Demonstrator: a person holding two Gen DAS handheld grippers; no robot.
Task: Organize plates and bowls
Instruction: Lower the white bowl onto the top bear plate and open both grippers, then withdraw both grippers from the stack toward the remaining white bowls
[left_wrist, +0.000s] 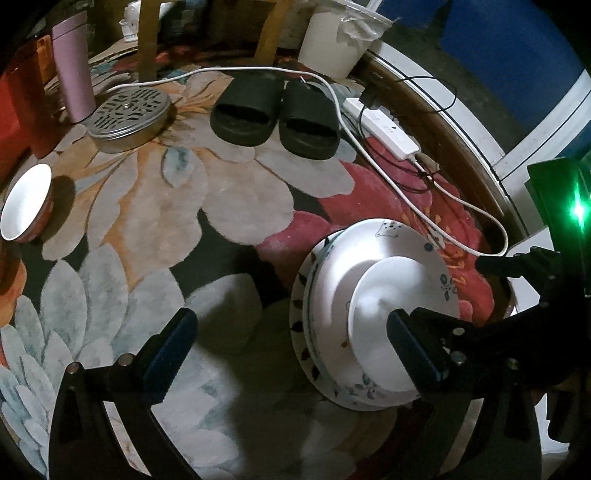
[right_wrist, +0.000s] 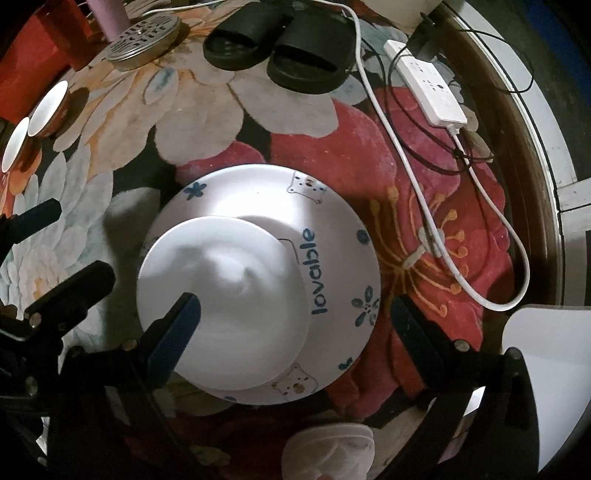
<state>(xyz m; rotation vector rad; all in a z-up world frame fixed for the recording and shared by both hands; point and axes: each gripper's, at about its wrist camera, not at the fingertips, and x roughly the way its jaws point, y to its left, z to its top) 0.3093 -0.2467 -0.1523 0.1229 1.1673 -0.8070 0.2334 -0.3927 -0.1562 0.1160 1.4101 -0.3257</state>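
I see the stack of plates lying on the flowered rug, on the edge of a big red blossom. The top plate is small and plain white, and it sits off-centre toward me on a wider plate printed with blue flowers, little bears and the word "lovable". From the left wrist view I can make out another rim with dark leaf marks under those two.

My right gripper is spread wide above the stack: one finger lies over the near edge of the small plate, the other is out beyond the printed plate over the red rug. I cannot tell whether the finger touches the plate. My left gripper is spread wide as well and holds nothing; one of its fingers overlaps the small plate in that view, the other is over pale petals of the rug well to the side.

Off at the left edge two bowls stand side by side, white inside and reddish outside; the left wrist view shows one bowl of them clearly. Farther back sit a round metal tray with slots, a pink tumbler beside it, and a pair of black slippers. A white power strip lies to the right of the slippers, and a white cable runs from it in a loop past the stack.
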